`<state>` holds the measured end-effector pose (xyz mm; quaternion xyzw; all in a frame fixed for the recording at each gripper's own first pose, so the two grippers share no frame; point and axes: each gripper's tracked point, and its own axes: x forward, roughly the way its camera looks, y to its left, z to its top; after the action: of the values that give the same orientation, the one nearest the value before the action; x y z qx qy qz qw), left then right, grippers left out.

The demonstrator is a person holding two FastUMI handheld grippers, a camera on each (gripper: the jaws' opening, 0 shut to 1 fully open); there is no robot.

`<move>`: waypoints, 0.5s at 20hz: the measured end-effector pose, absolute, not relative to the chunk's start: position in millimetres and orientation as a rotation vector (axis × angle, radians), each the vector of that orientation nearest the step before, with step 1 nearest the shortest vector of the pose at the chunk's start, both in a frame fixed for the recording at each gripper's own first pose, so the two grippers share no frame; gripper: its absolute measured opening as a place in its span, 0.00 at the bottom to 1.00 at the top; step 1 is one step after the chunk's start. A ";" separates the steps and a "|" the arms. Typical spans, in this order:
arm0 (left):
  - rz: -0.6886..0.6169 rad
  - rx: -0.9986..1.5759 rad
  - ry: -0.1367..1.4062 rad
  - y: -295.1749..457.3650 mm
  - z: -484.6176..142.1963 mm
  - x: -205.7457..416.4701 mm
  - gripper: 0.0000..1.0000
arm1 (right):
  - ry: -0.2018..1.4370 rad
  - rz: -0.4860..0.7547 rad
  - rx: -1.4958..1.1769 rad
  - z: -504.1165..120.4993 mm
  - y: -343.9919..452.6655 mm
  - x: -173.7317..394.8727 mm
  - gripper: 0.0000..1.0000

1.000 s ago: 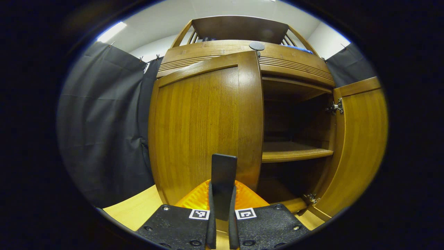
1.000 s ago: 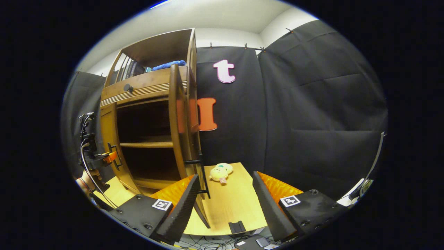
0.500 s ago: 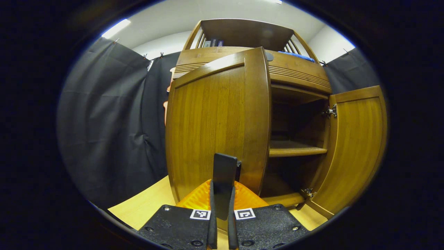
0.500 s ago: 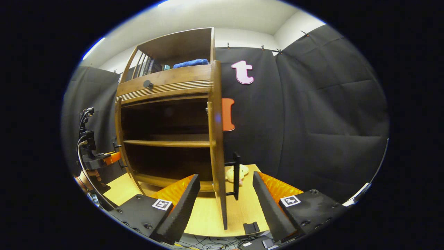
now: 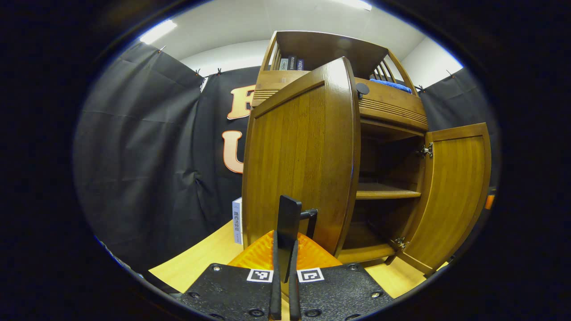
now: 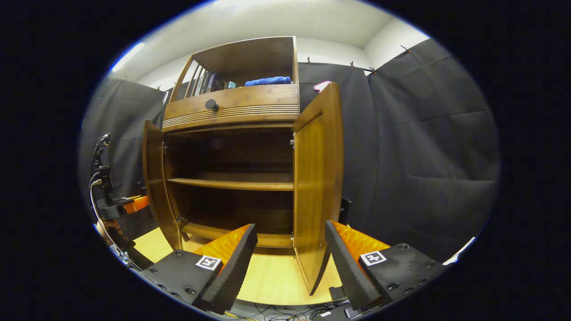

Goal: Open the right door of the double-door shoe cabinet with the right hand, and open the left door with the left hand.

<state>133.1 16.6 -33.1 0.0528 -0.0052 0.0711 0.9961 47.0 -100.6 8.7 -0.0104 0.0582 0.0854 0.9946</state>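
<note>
The wooden shoe cabinet [image 6: 232, 100] stands with both doors swung out. In the left gripper view my left gripper [image 5: 284, 244] is shut on the black bar handle [image 5: 289, 214] of the left door [image 5: 303, 156], which stands well out from the frame. The right door [image 5: 455, 196] hangs wide open beyond it. In the right gripper view my right gripper [image 6: 290, 263] is open and holds nothing, with the right door [image 6: 319, 178] just ahead between its fingers [image 6: 232, 263]. The left door [image 6: 154, 178] and the left gripper [image 6: 118, 206] show at the far left.
Inside the cabinet is one shelf [image 6: 232, 183] with dark, bare compartments. A drawer knob [image 6: 211, 105] sits above the doors; books and a blue cloth [image 6: 267, 81] lie on top. A small box [image 5: 237, 220] stands beside the cabinet on the wooden tabletop [image 5: 196, 263]. Cables [image 6: 276, 314] run below the table edge.
The left door has swung farther open with my left gripper on its handle. The right door now stands wide open, its handle out of sight, and the right gripper stays open.
</note>
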 end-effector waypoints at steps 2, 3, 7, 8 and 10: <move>0.159 0.113 -0.013 30.2 -29.7 125.5 0.02 | 0.122 0.179 -0.020 6.9 -89.4 48.9 0.89; 0.164 0.109 -0.016 36.2 -27.4 121.5 0.03 | 0.125 0.184 -0.017 5.1 -82.8 49.0 0.89; 0.161 0.119 -0.013 54.4 -27.2 119.4 0.00 | 0.135 0.210 -0.018 3.5 -52.4 53.9 0.89; 0.155 0.113 -0.011 57.2 -26.2 118.6 0.01 | 0.136 0.215 -0.019 3.0 -45.9 53.2 0.89; 0.159 0.116 0.000 64.8 -25.0 116.8 0.00 | 0.132 0.229 -0.022 4.4 -32.1 49.2 0.89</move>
<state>116.8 64.8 -25.0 0.0581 0.0002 0.0796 0.9951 49.2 -32.1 4.4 -0.0112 0.0660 0.1144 0.9912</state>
